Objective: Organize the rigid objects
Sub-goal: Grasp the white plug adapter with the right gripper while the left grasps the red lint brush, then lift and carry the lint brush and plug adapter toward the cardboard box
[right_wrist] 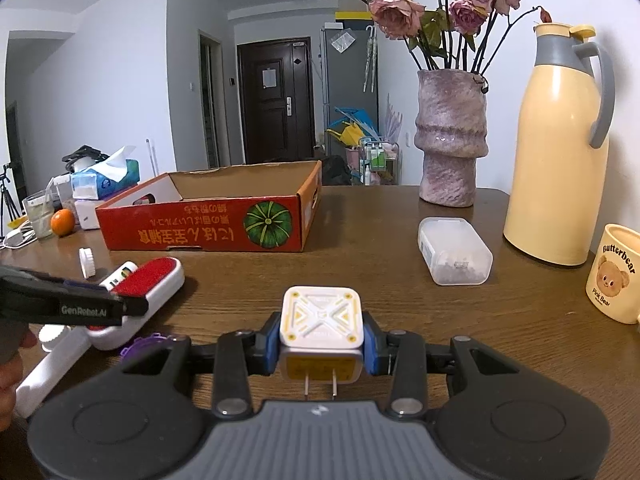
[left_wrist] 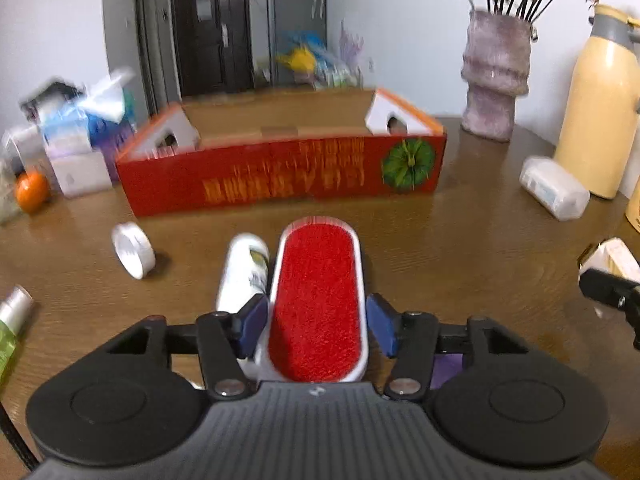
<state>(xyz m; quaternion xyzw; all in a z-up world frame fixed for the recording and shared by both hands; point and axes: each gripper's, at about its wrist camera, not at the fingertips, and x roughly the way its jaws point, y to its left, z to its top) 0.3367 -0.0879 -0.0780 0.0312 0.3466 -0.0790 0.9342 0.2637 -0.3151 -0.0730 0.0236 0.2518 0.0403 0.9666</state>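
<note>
**Lint brush between the left tool's pads, charger gripped in the right**

The left tool point(left_wrist: 318, 326) straddles a white oval lint brush with a red bristle face point(left_wrist: 320, 300), which lies lengthwise on the brown wooden desk point(left_wrist: 460, 248). Its left blue pad seems to touch the brush's rim, while a sliver of gap shows at the right pad, so the tool is narrow around the brush but not plainly clamped. A white cylindrical bottle point(left_wrist: 244, 270) lies just beside the brush on its left, and a small round white cap point(left_wrist: 133, 250) stands on edge farther left.

The right tool point(right_wrist: 322, 346) is closed on a white square plug-in charger with yellow markings point(right_wrist: 322, 320), its two metal prongs pointing back toward the camera.

Beyond both stands an open red cardboard box with a green pumpkin picture and yellow printed characters point(right_wrist: 208, 226). The left tool's arm reads "GenRobot.AI". A cream mug point(right_wrist: 614, 274) at the right reads "Butterbear" and "Pink Bear".
</note>
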